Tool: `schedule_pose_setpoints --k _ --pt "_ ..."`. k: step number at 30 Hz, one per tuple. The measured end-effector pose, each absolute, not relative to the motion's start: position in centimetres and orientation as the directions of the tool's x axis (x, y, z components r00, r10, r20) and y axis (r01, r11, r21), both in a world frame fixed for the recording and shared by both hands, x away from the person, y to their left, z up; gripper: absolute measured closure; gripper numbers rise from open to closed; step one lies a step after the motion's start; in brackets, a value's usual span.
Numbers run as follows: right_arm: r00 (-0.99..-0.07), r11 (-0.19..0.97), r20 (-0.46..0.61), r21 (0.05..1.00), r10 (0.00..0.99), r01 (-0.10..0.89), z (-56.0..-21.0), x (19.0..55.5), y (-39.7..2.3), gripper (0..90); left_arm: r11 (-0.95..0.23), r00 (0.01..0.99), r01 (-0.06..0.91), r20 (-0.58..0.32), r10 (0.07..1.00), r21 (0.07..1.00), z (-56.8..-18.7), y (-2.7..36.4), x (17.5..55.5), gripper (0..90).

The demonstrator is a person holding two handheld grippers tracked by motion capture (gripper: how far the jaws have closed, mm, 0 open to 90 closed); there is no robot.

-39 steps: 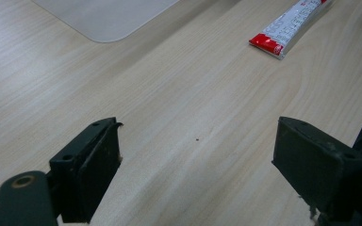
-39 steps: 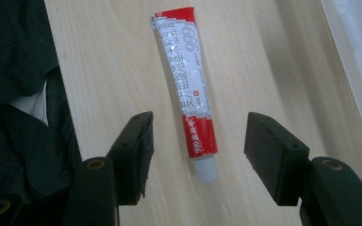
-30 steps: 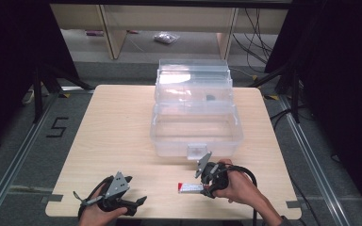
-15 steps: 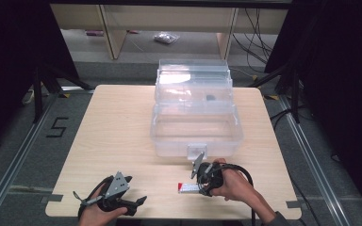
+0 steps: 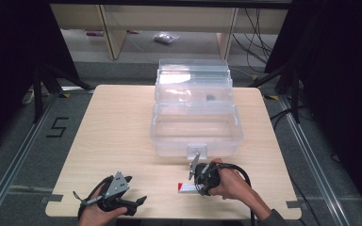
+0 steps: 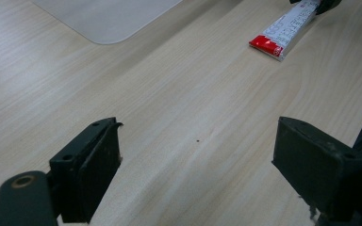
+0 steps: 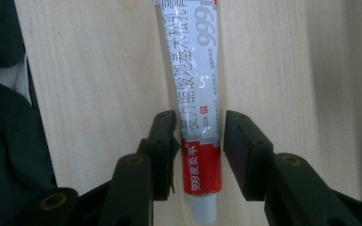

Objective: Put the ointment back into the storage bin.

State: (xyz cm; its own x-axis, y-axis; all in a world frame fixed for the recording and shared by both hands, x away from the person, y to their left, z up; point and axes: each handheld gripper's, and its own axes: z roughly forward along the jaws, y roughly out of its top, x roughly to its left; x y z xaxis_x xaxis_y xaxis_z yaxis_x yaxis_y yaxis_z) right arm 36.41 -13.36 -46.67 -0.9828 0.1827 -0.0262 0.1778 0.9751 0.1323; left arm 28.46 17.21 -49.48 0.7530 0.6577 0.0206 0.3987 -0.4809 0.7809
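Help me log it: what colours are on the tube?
White tube with a red band, clearest in the right gripper view.

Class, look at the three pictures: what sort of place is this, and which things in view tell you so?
Probably a lab or workshop set up for recording handling tasks: a pale wooden table standing between metal floor rails, loose black cables on the grey floor, and a taped number marking beside the table.

Bare wood between left gripper and right gripper: open passage across the table front. Whole left half of tabletop free. Clear plastic box stands mid-table, its front latch just beyond the right gripper, blocking travel forward there. Ointment tube lies flat between the right jaws, narrow gaps either side
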Motion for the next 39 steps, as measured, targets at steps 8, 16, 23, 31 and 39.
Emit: schedule_pose_setpoints --k 8,16,23,31,39 --pt "-0.979 0.973 -0.015 0.112 0.203 0.2 -46.93 36.33 -13.22 66.4 -0.477 0.752 0.4 0.018 0.659 0.783 -49.51 17.22 28.49 15.0" --pt "-0.982 0.979 -0.008 0.086 0.189 0.188 -47.34 36.43 -13.15 69.7 -0.477 0.751 0.4 0.018 0.66 0.783 -49.49 17.21 28.47 15.0" --pt "-0.987 0.983 -0.011 0.089 0.16 0.158 -47.48 36.52 -13.13 70.8 -0.477 0.752 0.398 0.019 0.658 0.783 -49.49 17.23 28.5 15.0" --pt "-0.991 0.988 -0.031 0.093 0.129 0.126 -47.24 36.65 -13.23 70.9 -0.478 0.752 0.398 0.02 0.659 0.783 -49.49 17.21 28.48 15.0" --pt "-0.991 0.987 -0.018 0.089 0.132 0.13 -47.0 36.59 -13.23 71.0 -0.478 0.753 0.397 0.02 0.658 0.783 -49.49 17.22 28.49 15.0"
